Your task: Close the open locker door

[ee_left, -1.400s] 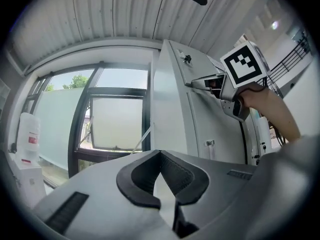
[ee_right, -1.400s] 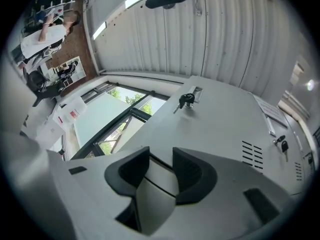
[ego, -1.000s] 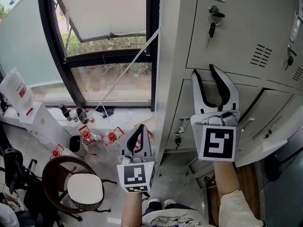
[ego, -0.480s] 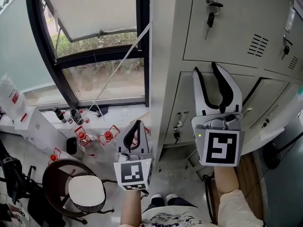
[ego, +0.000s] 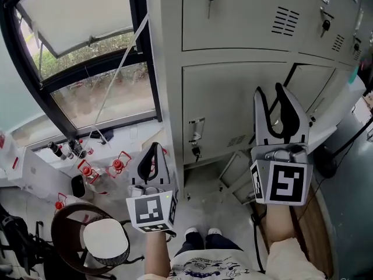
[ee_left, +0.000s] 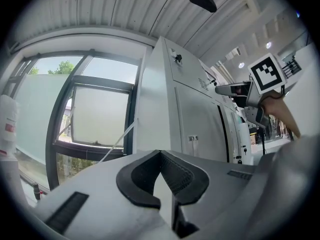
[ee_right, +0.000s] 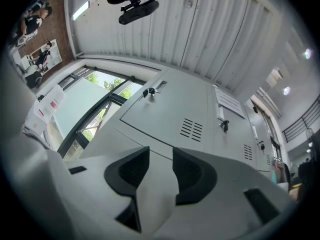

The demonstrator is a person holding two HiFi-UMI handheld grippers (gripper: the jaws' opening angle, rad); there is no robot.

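The grey locker bank (ego: 233, 34) fills the upper right of the head view. In its lower row at the right, one door (ego: 341, 101) stands swung out, with a dark gap at its hinge side. My right gripper (ego: 270, 90) is held up in front of the shut lower door (ego: 227, 104), just left of the open one, touching nothing. Its jaws are apart with nothing between the black pads (ee_right: 192, 176). My left gripper (ego: 154, 149) hangs low beside the locker's left corner, jaw tips together and empty. The left gripper view shows the locker's side wall (ee_left: 155, 114).
A small panel (ego: 233, 177) juts out at floor level under the lockers. Keys hang in a lock (ego: 196, 151). A window (ego: 93, 92) is at the left, with red-capped bottles (ego: 87, 171) and a round-seated chair (ego: 105, 238) below it. The person's feet (ego: 198, 233) stand between the grippers.
The head view has swung right and down, so the lockers now sit further left and the lower row is central. Both grippers kept their spacing and their jaw openings.
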